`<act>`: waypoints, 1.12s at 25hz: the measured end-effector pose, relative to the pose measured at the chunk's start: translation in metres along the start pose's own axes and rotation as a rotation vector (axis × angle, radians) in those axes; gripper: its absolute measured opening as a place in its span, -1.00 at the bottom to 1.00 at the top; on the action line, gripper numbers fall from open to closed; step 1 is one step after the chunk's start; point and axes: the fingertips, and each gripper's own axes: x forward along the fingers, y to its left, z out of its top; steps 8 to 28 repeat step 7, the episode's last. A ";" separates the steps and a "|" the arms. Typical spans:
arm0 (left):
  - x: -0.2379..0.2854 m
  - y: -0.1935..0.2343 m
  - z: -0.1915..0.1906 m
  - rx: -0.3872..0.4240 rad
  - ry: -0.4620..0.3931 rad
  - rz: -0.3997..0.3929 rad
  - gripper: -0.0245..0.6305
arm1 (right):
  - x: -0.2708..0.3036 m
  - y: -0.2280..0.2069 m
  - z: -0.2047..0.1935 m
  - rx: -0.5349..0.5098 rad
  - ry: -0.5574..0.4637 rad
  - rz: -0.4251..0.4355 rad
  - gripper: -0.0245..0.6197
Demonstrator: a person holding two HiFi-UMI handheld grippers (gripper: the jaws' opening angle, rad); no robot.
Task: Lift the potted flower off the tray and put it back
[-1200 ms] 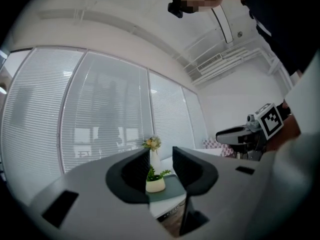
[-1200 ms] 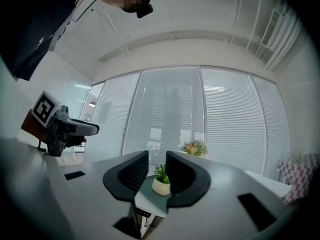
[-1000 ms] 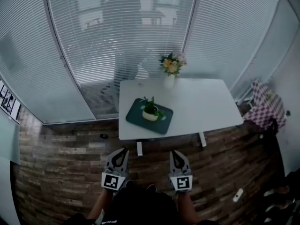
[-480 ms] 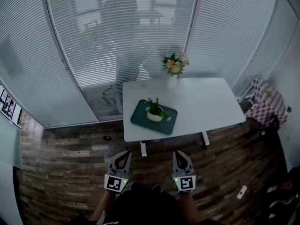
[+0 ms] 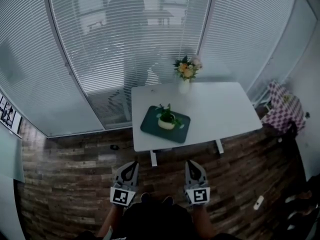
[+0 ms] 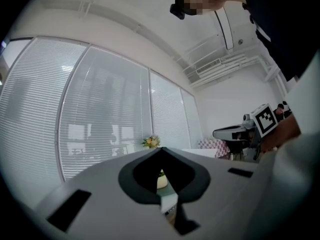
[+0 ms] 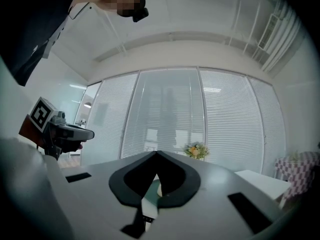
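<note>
Potted flower (image 5: pixel 167 120), leafy green, cream pot, upright on dark tray (image 5: pixel 150 126)

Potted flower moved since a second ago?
No. The potted flower sits centred on the tray as before; the tray keeps its place by the table's near left corner.

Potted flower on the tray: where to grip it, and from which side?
Grip the round cream pot low on its sides, below the leaves that crowd its top. Probably come in level from the near table edge: it stands upright on the tray, and the vase sits behind. The left gripper and right gripper are shut; open one first.
</note>
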 end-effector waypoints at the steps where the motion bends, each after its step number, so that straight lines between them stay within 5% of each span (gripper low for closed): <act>1: 0.000 0.000 -0.001 0.000 0.001 -0.002 -0.91 | 0.001 0.000 -0.001 -0.004 0.005 0.000 -0.92; 28: 0.003 0.001 -0.011 0.015 0.012 -0.018 -0.91 | 0.003 0.001 -0.005 0.009 0.032 -0.022 -0.92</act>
